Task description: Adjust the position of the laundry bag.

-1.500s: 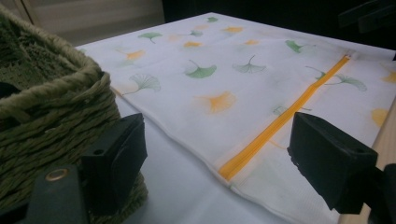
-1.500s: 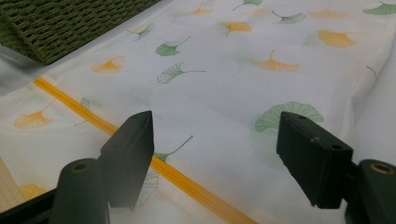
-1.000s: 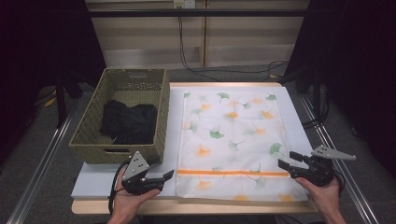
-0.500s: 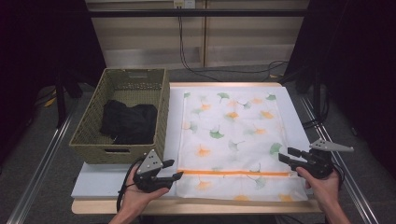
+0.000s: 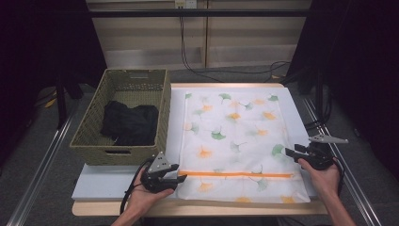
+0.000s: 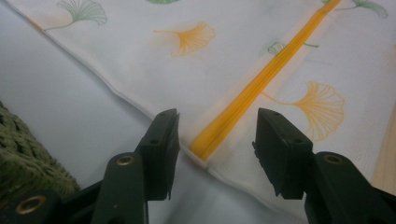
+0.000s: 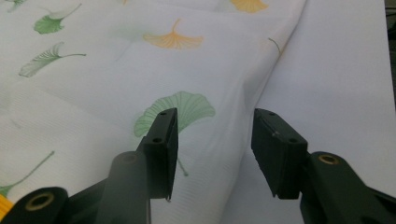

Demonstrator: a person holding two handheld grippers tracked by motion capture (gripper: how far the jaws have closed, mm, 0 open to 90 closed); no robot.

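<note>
Both claws have moved in closer to the white cloth bag (image 5: 235, 141) than they were a second ago. The left claw (image 5: 181, 178) was out past the bag's left edge, and now its tips reach that edge at the end of the orange zipper (image 5: 235, 174). The right claw (image 5: 288, 151) was higher up and a bit away, and now its tips sit at the bag's right edge, by a green leaf print (image 7: 180, 109). The jaws of both claws have just been closing.

In the left gripper view, the left claw (image 6: 215, 140) is partly open, with the zipper end (image 6: 205, 147) and the bag's edge lying between its jaws. The pads do not press on the cloth.

In the right gripper view, the right claw (image 7: 212, 140) is also open, with the bag's side edge (image 7: 261, 79) between its jaws, and nothing is squeezed.

The bag lies flat on the white tabletop (image 5: 108, 181), to the right of the woven basket (image 5: 89, 141) with dark clothes (image 5: 129, 122) in it. The bag's long side runs away from the person, toward the back. The zipper runs across it, left to right, near the end closest to the person.
</note>
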